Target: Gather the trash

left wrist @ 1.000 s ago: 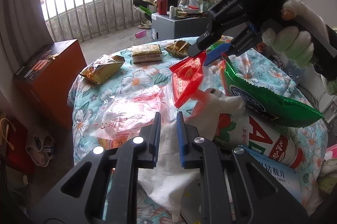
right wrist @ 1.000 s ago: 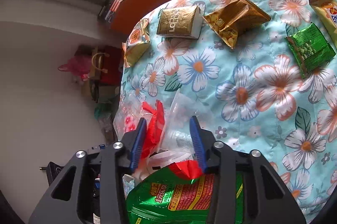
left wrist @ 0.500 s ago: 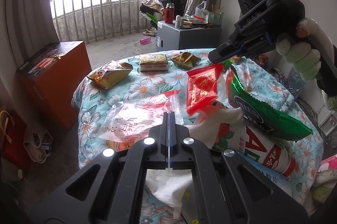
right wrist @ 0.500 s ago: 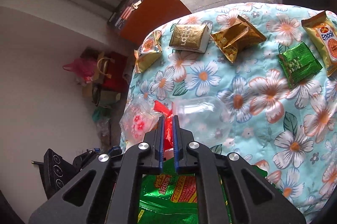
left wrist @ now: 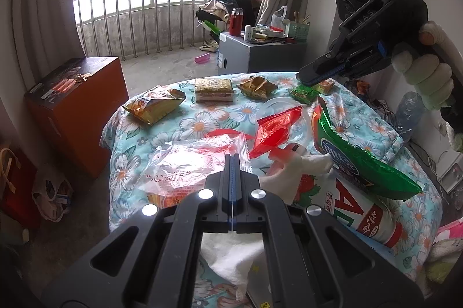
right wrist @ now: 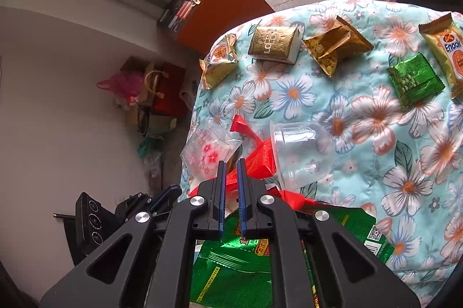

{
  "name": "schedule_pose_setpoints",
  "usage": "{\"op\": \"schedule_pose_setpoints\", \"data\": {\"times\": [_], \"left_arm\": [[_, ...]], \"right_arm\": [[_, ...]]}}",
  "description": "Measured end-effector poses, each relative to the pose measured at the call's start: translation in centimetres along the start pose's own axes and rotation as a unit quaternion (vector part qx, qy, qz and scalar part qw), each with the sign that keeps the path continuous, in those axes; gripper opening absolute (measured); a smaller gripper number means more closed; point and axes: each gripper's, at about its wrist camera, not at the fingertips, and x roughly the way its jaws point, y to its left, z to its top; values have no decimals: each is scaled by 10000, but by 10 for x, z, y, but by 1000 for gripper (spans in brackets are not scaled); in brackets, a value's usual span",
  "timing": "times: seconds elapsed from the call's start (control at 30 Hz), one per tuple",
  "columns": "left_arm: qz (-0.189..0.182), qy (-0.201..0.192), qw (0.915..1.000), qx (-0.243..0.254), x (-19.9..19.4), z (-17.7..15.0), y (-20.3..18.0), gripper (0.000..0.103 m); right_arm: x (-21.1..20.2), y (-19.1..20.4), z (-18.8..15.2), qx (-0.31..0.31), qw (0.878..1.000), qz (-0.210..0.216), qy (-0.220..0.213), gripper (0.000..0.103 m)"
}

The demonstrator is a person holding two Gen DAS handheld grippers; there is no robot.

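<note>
Trash pile sits at the near edge of the floral worktop [left wrist: 202, 128]: red wrapper [left wrist: 275, 131], clear plastic cup [right wrist: 301, 151] on its side, clear printed bag [left wrist: 185, 163], big green bag [left wrist: 356, 160], white cloth [left wrist: 231, 247].

Left gripper [left wrist: 232, 163]: fingers pressed together, with what looks like a thin film edge of the clear bag in the seam; can't confirm the grip. Right gripper [right wrist: 230, 172]: fingers narrow, small gap, nothing between them, hovering above the red wrapper and green bag [right wrist: 260, 258].

Doing it well, my read: right goes for the next loose piece and bites a stiff crimped edge, not the slick middle. Left keeps the bag mouth raised and steady.

Views: the left view shows the right gripper [left wrist: 311, 78] from outside, raised over the far right of the worktop, gloved hand [left wrist: 425, 67] on it. The right view looks down and lays out the far pieces: gold packets [right wrist: 332, 47], small green packet [right wrist: 413, 79], orange biscuit pack [right wrist: 445, 47].
</note>
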Motion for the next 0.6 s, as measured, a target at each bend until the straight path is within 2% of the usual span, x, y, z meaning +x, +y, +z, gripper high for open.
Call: {"op": "schedule_pose_setpoints", "data": {"times": [0.07,0.13,0.17,0.2,0.23,0.3,0.43,0.6], "left_arm": [[-2,0,10000,0,0,0,0,0],[8,-6,10000,7,1,0,1,0],[17,-6,10000,-9,1,0,2,0],[21,-5,10000,-36,1,0,3,0],[18,-8,10000,-61,1,0,4,0],[26,-24,9999,-106,1,0,6,0],[19,-48,9997,-223,1,1,12,0],[-99,-37,9990,-432,-4,0,20,0]], "right_arm": [[-4,16,-5,-353,9994,-42,-10,19],[-11,47,-17,-1285,9908,-398,-147,24],[-12,61,-25,-1799,9813,-653,-221,27],[-11,77,-35,-2381,9663,-941,-275,35],[-9,89,-45,-2859,9510,-1148,-274,39],[-1,107,-61,-3565,9231,-1433,-166,41],[23,121,-74,-4247,8874,-1787,156,42],[51,126,-77,-4575,8639,-2046,498,42]]}}
